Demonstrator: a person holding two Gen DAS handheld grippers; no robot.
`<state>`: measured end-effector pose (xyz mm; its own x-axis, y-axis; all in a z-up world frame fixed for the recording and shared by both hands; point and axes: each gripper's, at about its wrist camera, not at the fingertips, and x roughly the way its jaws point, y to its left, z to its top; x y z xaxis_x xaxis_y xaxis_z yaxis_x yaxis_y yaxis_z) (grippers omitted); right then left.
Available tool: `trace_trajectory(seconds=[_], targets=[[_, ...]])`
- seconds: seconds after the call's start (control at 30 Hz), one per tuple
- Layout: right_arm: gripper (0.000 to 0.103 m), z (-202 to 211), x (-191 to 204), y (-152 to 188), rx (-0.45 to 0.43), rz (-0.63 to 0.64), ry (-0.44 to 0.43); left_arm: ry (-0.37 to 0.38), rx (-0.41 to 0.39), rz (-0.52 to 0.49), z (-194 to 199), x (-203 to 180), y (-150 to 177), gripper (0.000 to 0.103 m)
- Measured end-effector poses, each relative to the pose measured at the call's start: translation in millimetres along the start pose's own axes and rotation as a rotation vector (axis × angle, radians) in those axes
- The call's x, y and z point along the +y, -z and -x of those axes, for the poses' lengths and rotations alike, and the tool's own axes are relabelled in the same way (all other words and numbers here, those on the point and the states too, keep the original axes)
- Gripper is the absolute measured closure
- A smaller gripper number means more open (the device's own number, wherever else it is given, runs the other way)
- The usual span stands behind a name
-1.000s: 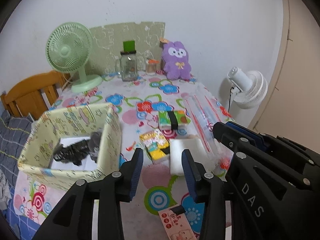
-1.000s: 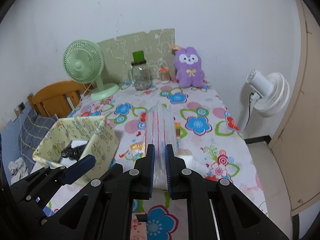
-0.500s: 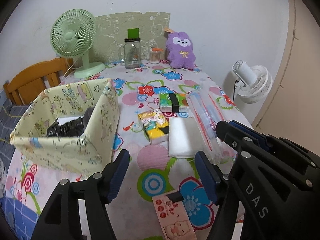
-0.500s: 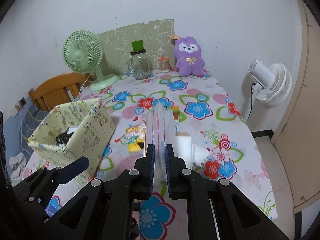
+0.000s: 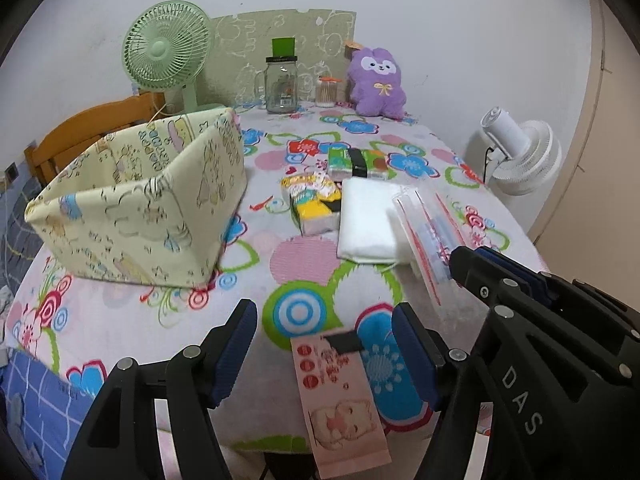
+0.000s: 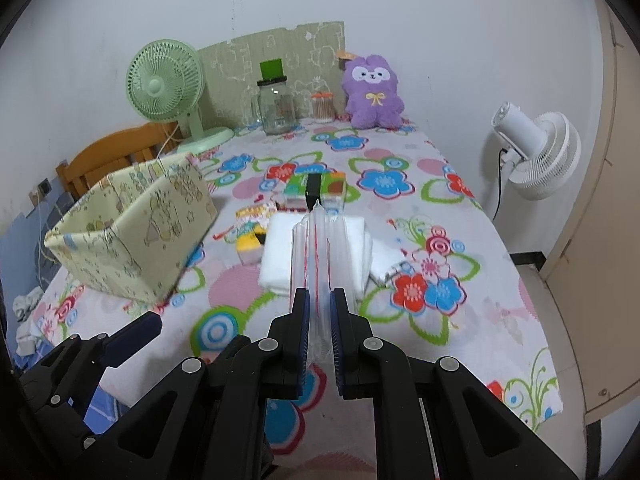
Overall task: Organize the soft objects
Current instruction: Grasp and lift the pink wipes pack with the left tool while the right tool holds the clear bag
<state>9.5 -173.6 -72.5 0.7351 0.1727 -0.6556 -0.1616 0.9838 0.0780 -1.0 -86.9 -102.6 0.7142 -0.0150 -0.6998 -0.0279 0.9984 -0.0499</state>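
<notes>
My right gripper is shut on a clear plastic zip bag with red lines and holds it above the table; the bag also shows in the left wrist view. My left gripper is open and empty, low over a pink tissue pack at the table's front edge. A white folded cloth, a yellow tissue pack and a green-orange pack lie mid-table. A pale yellow fabric box stands at the left. A purple plush sits at the back.
A green desk fan, a glass jar and a small swab jar stand along the back wall. A wooden chair is left of the table. A white floor fan stands to the right.
Both grippers have pulled back and down toward the table's front edge. My left gripper's jaws have opened wider. The right gripper still holds the bag.
</notes>
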Motion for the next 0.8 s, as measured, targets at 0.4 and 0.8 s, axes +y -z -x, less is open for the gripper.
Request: trace_trajectory(seconds=[0.4, 0.8], targets=[[0.089, -7.0, -9.2, 21.8, 0.018, -0.003, 0.003, -0.026, 0.026, 0.038, -15.0, -3.6, 21.0, 0.037], [0.089, -17.5, -10.5, 24.8, 0.032, -0.012, -0.003, -0.042, 0.019, 0.041, -22.7, -2.5, 24.5, 0.061]])
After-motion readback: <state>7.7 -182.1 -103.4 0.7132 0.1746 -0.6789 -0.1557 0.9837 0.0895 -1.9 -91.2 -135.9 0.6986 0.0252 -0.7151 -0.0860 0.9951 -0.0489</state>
